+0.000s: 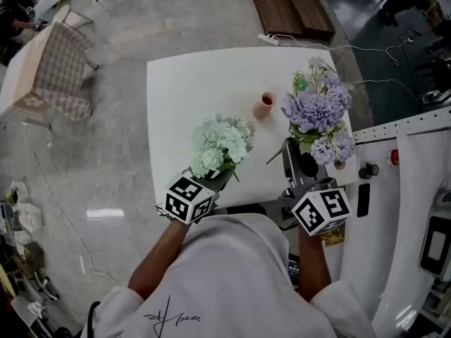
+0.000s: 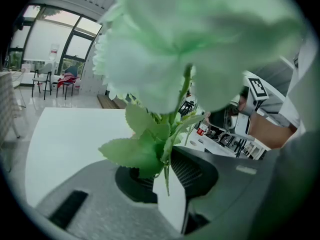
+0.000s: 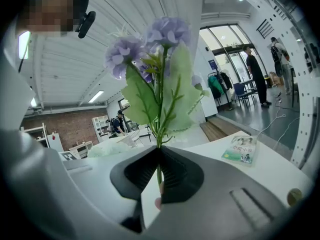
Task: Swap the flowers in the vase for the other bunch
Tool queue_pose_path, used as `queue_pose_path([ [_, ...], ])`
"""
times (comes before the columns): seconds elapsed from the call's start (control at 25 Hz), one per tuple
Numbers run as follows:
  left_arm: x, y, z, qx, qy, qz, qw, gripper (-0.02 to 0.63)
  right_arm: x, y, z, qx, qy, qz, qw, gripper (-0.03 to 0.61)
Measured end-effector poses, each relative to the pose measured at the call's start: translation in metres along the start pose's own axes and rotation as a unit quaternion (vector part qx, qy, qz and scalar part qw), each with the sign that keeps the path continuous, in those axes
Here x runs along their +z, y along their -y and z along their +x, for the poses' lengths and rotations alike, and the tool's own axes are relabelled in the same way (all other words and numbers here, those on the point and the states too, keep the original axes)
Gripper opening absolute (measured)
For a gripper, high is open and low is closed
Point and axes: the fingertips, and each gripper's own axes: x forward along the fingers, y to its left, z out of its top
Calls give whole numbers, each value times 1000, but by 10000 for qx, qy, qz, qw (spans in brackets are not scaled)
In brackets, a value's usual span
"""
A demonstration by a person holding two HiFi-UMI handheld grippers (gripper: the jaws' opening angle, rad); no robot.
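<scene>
A small pink vase [image 1: 264, 105] stands empty near the middle of the white table [image 1: 183, 83]. My left gripper [image 1: 220, 177] is shut on the stems of a pale green bunch [image 1: 223, 144], held upright over the table's near edge. In the left gripper view the green bunch [image 2: 165, 49] fills the top, and its stems run down between the pads of the left gripper [image 2: 162, 176]. My right gripper [image 1: 299, 162] is shut on a purple bunch [image 1: 318, 113], to the right of the vase. In the right gripper view the purple bunch [image 3: 156, 54] rises from the right gripper [image 3: 159, 171], which pinches its thin stem.
A white machine frame [image 1: 409, 189] runs along the table's right side, with a small book [image 3: 241, 149] lying on a white surface there. A chair with a checked cloth [image 1: 56, 62] stands far left. A wooden bench [image 1: 289, 5] and cables lie beyond the table.
</scene>
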Motion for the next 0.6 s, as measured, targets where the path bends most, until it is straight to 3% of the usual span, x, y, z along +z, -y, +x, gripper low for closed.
queue_pose_path([
  [0.6,-1,1,19,144,216,-428,9987,83,33,7,14,336,21,-342,9988,23],
])
